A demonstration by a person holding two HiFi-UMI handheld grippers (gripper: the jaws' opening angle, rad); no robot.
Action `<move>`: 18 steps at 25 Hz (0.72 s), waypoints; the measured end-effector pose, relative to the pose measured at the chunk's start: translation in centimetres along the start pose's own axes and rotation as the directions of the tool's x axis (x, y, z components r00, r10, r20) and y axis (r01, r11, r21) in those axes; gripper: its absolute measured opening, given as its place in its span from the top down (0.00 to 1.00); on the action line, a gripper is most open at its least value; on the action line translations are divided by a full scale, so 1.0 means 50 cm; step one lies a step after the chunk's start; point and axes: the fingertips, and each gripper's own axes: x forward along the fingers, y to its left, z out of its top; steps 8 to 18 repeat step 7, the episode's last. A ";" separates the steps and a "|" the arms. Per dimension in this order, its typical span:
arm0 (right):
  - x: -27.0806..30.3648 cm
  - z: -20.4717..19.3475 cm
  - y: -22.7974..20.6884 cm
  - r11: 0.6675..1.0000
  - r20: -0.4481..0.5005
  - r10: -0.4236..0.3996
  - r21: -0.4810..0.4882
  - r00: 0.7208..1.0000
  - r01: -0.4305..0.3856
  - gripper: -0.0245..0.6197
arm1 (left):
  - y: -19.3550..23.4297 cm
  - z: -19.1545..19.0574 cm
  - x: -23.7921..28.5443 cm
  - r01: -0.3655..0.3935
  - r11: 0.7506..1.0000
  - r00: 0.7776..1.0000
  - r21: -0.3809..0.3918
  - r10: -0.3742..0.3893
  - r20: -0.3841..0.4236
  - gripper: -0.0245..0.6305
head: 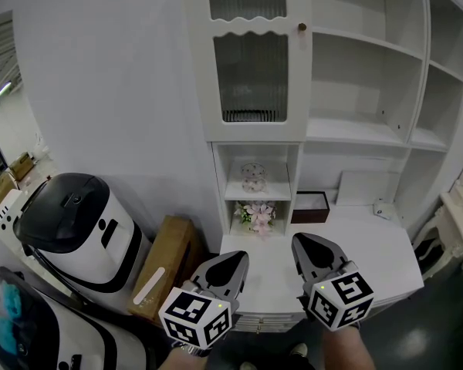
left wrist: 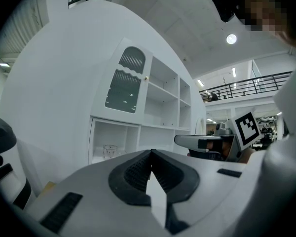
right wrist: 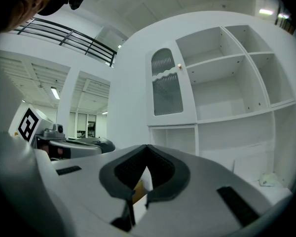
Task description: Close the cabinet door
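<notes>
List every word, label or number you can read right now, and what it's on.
No words or numbers can be read in any view.
Left tool and right tool: square black-and-white marker patterns only, no letters.
Cardboard box: a white strip, too blurred to read.

White cabinet (head: 347, 83) with open shelves (head: 353, 132) above a flat counter (head: 370, 245). On the counter, at the back: a dark box (head: 310, 206); just beside it a white board (head: 368, 189), upright against the back wall; near that a small white object (head: 383, 210), too small to tell. In the narrow niche at left, a glass dish (head: 253, 177) on the upper shelf, pink flowers (head: 258, 215) on the level below. On the floor (head: 440, 314), left of the cabinet: a brown carton (head: 168, 264), tilted, just beside the cabinet; next to it a white-and-black machine (head: 81, 226).
</notes>
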 end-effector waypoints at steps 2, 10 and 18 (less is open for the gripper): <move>-0.004 0.001 0.000 1.000 0.001 0.001 0.000 1.000 -0.001 0.95 | -0.004 0.001 -0.001 -0.001 1.000 1.000 0.002 0.001 0.000 0.96; -0.013 0.000 -0.001 1.000 0.002 0.004 0.003 1.000 -0.004 0.95 | -0.015 0.001 -0.002 0.000 1.000 1.000 0.004 0.000 0.000 0.96; -0.013 0.000 -0.001 1.000 0.002 0.004 0.003 1.000 -0.004 0.95 | -0.015 0.001 -0.002 0.000 1.000 1.000 0.004 0.000 0.000 0.96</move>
